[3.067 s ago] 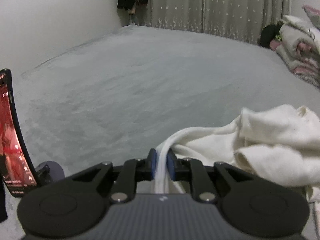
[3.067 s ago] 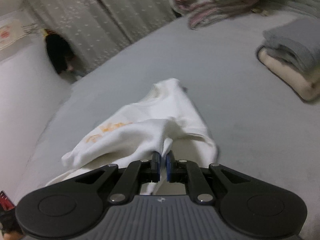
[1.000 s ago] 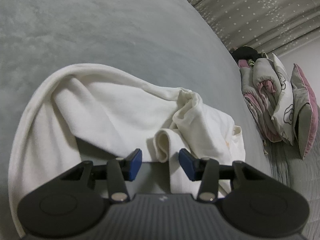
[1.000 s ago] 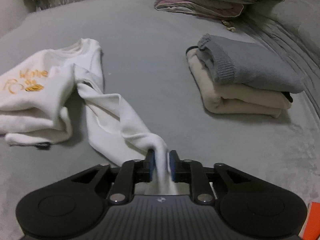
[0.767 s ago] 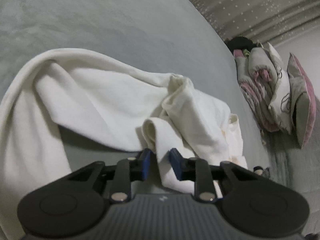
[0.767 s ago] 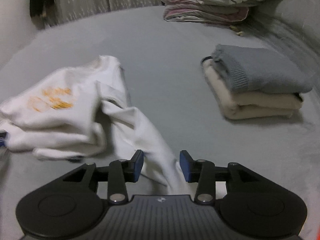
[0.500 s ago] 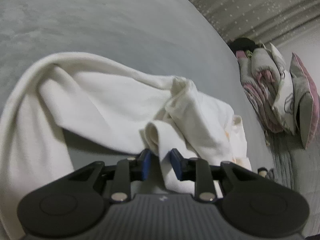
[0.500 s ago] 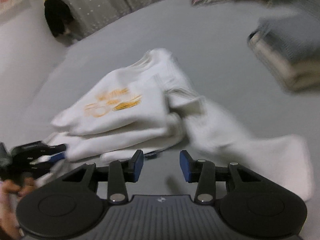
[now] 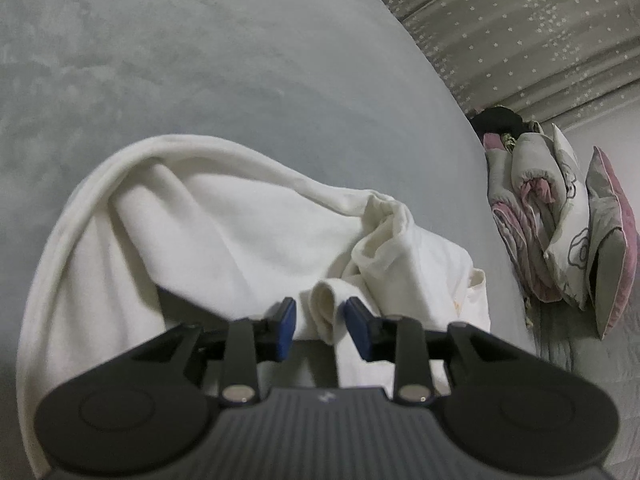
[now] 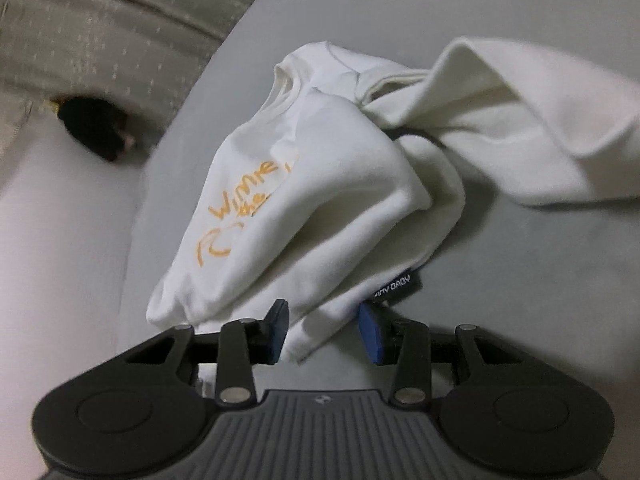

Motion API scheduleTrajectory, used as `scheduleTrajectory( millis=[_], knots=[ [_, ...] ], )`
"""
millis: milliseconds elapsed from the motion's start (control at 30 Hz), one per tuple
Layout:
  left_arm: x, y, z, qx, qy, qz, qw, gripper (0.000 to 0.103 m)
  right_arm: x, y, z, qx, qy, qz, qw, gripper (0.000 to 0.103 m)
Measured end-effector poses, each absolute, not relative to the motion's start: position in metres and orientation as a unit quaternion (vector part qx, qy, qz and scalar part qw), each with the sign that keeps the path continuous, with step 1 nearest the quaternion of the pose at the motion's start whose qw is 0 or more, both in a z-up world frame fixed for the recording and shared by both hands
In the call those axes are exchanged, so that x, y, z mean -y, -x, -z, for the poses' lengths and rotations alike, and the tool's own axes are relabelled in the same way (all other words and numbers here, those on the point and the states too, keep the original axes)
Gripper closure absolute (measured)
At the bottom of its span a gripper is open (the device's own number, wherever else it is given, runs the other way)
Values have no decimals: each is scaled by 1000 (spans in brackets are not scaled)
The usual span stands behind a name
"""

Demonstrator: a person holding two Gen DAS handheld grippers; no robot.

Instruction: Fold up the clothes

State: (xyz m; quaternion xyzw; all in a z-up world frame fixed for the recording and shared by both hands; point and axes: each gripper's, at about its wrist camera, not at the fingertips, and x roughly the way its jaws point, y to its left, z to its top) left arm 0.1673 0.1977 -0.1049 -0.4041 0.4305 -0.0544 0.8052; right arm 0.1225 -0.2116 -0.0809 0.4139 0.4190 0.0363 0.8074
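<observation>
A: Left wrist view. The white garment point(image 9: 208, 232) lies bunched on the grey bed cover point(image 9: 200, 60), not flat. Left gripper point(image 9: 320, 326) has its blue pads spread, with a rolled cuff end point(image 9: 326, 312) standing between them; neither pad looks to press it, so I log it as released.

B: Risk there?

A: If the pads close now they would likely catch only the outer layer of the roll. The cuff could unroll or slip out on the lift, and the sleeve would drag the heap with it. Pillows and quilt point(image 9: 560, 220) sit well apart, no hazard.

B: Right wrist view?

A: Same garment point(image 10: 320, 200), orange lettering point(image 10: 244, 184) up, several layers stacked and a sleeve point(image 10: 520, 128) flung out to the right. Right gripper point(image 10: 324, 330) is also spread wide, straddling a hem corner beside the black label point(image 10: 396, 290). Holding nothing.

B: Failure mode?

A: A bite at that corner may take too many layers, or just one. Either would skew the fold. Edges are blurred here, so I cannot tell which layer lies lowest. With both grippers pulling on different parts, the pile could twist rather than spread.
</observation>
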Motion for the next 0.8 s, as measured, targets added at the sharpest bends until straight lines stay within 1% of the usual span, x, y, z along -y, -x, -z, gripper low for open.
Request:
scheduleTrajectory(
  millis=[67, 367, 400, 433, 467, 500, 533, 600, 667, 800],
  knots=[
    [-197, -169, 107, -427, 410, 53, 804, 75, 208, -123, 84, -409, -422, -31, 808, 69],
    [-196, -177, 125, -401, 481, 46, 778, 75, 198, -114, 86, -393, -438, -38, 808, 71],
    [-196, -177, 128, -397, 492, 46, 773, 75, 198, -114, 88, -391, -440, -36, 808, 72],
    [-195, -178, 131, -393, 501, 46, 769, 75, 196, -114, 89, -388, -442, -34, 808, 78],
    [-193, -177, 133, -390, 507, 46, 767, 76, 194, -114, 91, -388, -439, -33, 810, 86],
    [-191, -177, 134, -389, 510, 45, 766, 81, 193, -114, 92, -387, -434, -31, 813, 92],
    [-189, -177, 134, -390, 509, 43, 766, 83, 191, -114, 93, -387, -428, -28, 816, 94],
    [-185, -176, 131, -393, 503, 38, 769, 88, 193, -112, 92, -388, -430, -27, 815, 95],
    [-182, -173, 123, -394, 494, 38, 775, 90, 195, -109, 84, -393, -427, -23, 814, 95],
    [-179, -162, 98, -405, 457, 32, 791, 91, 202, -95, 58, -394, -403, -29, 826, 96]
  ],
)
